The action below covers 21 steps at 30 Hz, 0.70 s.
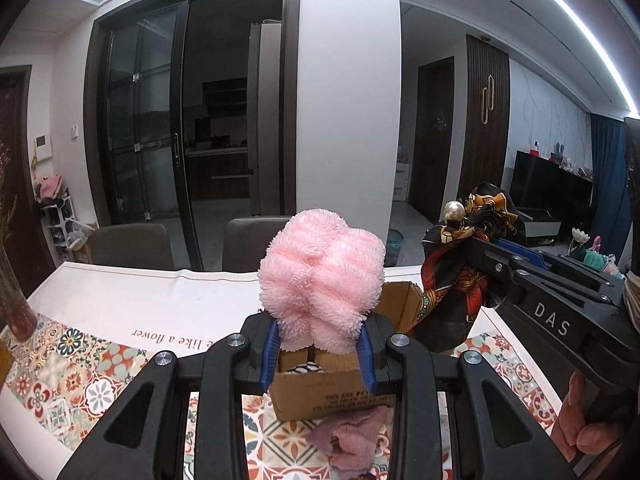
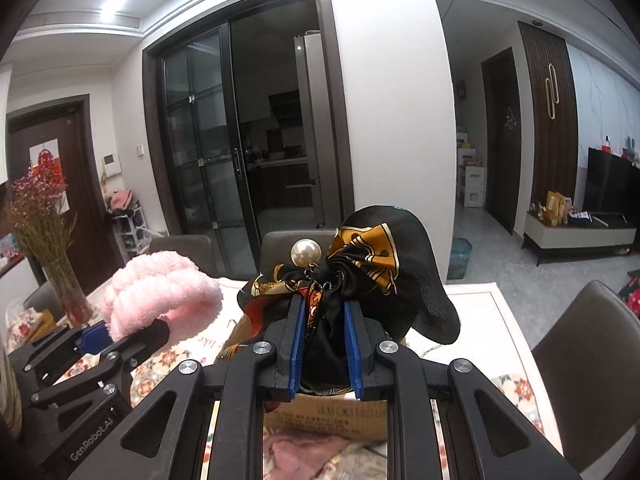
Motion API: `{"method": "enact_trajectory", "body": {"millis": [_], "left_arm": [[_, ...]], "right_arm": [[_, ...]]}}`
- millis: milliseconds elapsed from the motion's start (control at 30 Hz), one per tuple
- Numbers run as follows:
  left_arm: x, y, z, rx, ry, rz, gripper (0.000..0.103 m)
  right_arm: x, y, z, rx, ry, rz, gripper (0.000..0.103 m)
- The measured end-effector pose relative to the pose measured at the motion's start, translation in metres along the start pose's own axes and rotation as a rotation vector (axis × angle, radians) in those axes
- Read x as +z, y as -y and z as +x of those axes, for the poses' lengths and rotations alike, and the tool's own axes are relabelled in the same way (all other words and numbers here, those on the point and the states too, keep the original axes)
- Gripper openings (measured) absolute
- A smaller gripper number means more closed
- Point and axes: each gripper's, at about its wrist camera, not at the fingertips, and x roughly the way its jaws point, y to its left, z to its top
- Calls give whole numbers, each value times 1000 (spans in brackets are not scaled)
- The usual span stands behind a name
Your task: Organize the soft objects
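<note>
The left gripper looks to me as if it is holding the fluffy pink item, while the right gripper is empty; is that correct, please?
Not quite: the left gripper does hold the fluffy pink item, but the right gripper is shut on a black patterned scarf, as the right wrist view shows.

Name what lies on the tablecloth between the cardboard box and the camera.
A crumpled dusty-pink cloth lies before the cardboard box on the patterned tablecloth, clearest in the left wrist view.

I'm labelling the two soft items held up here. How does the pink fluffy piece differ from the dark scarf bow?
The pink fluffy piece is one plain colour with a shaggy, ribbed pile; the scarf bow is smooth and shiny, black with gold and red print. The bow carries a pearl; the pink piece has no trim. The pink piece sits in the left gripper, the bow in the right gripper. Both are held above the cardboard box.
</note>
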Motion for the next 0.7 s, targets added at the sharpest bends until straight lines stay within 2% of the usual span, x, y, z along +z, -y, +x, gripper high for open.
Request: {"method": "enact_trajectory", "body": {"millis": [300,700], "left_arm": [[5,-3,37,5,-42,10,33],[-8,-4,97,-9,-165,10,33]], "right_arm": [[9,7,35,33,-41,-4,20],[0,25,105,96,-190,15,21]]}}
